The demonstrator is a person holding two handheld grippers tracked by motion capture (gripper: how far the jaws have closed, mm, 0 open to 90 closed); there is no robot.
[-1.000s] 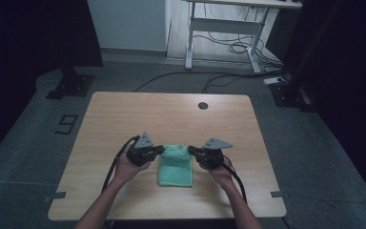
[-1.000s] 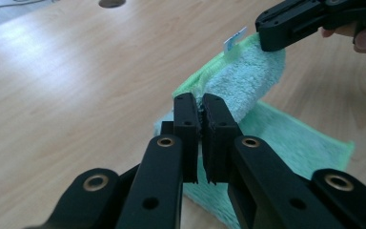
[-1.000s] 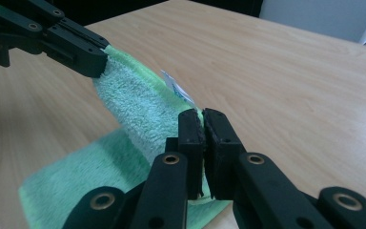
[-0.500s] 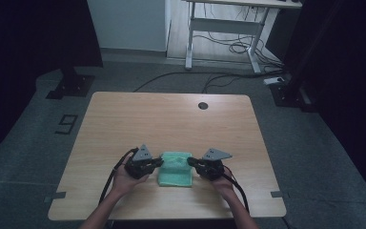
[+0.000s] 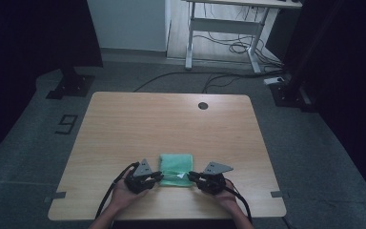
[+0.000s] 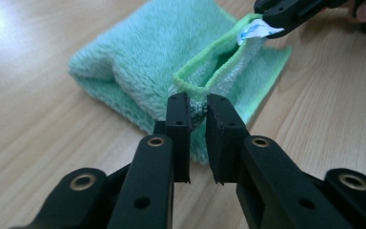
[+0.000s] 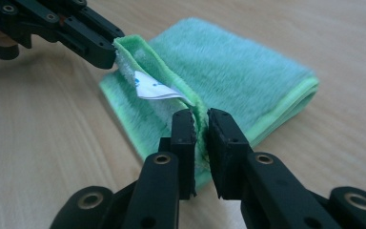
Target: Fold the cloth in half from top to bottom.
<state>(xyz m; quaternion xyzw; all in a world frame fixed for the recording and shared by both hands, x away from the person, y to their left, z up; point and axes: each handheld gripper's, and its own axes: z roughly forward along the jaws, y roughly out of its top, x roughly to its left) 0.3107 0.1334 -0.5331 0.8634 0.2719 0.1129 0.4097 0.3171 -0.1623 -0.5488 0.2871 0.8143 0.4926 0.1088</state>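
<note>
A green fluffy towel [image 5: 175,167] lies folded near the table's front edge. Its top layer's hem is lifted at the near side and stretched between both grippers. My left gripper [image 5: 159,177] pinches the hem's left corner [image 6: 198,102]; its jaws have just been opening a little, with the cloth still between the pads. My right gripper [image 5: 190,175] holds the right corner [image 7: 199,117] in the same way, its jaws also just opening around the cloth. A white label [image 7: 155,89] hangs from the raised hem. The other gripper shows at the far end of the hem in each gripper view.
The wooden table [image 5: 171,119] has a round cable hole [image 5: 203,105] near its far edge. A white desk frame [image 5: 219,28] with cables stands on the floor beyond. A floor mark [image 5: 66,123] lies to the left. My cables trail off the front edge.
Both hands have come down and toward the table's front edge, carrying the towel's hem over the rest of the cloth. The towel now looks shorter front to back.
</note>
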